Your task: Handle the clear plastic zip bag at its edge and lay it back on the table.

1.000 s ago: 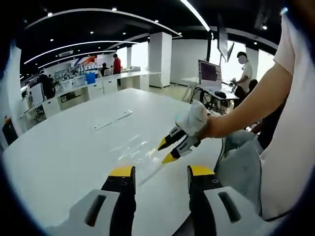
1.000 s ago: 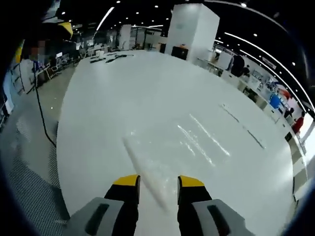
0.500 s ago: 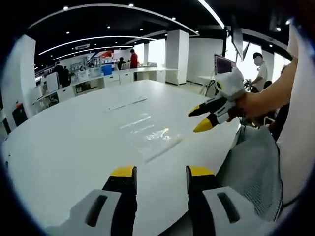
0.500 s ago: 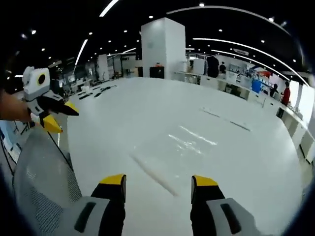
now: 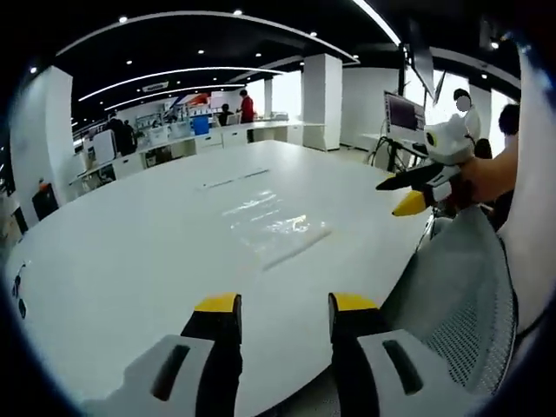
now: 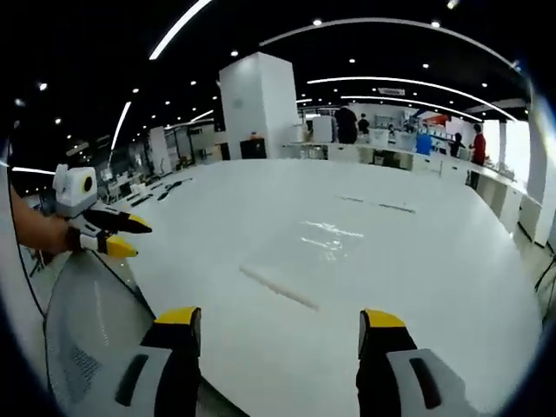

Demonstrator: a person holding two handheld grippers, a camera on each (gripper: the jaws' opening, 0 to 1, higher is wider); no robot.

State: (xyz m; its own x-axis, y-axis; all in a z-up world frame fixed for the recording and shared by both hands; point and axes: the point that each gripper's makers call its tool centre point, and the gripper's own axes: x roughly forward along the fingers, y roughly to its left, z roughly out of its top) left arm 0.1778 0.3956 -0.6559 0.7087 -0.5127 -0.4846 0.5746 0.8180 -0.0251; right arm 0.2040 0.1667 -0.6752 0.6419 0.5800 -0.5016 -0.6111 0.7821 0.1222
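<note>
Bag [image 5: 271, 228] lies flat on the white table [image 5: 130, 252] in the left gripper view, beyond the left gripper [image 5: 282, 303], jaws apart, empty. Right gripper view: right gripper [image 6: 282, 320] gapes wide; the film looks light, limp, slippery, best pinched at its stiffer zip edge [image 6: 278, 287].
</note>
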